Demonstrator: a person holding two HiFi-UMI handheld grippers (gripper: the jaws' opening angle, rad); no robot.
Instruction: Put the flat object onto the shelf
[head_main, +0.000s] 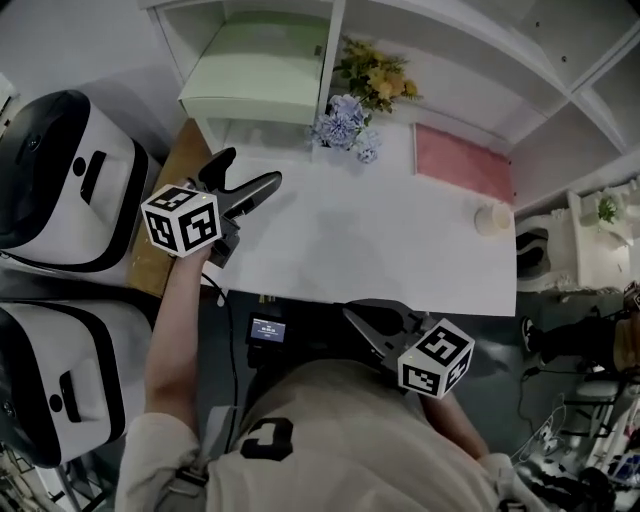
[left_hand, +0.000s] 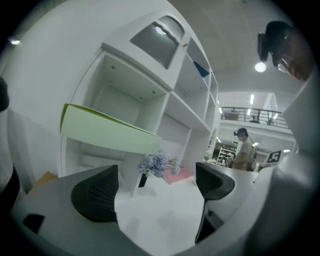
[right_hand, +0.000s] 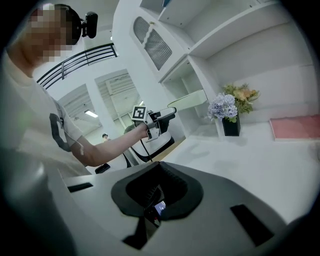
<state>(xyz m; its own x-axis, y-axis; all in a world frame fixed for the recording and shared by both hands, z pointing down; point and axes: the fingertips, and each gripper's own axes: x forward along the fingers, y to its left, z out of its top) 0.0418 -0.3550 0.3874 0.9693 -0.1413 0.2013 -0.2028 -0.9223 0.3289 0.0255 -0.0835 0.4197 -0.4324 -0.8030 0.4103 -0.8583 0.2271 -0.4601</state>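
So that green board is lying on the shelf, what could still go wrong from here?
1. The green board seems to stick out past the front of the shelf and looks tilted in the left gripper view, so it might slide off.
2. The open left gripper hangs close in front of it; a careless move could bump it.
3. The flowers stand right beside that bay and could be knocked over.

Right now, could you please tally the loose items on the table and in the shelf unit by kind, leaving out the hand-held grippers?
Flat objects: 2, the green flat object and the pink flat object
Flower arrangement: 1
Small cream round item: 1
Total: 4
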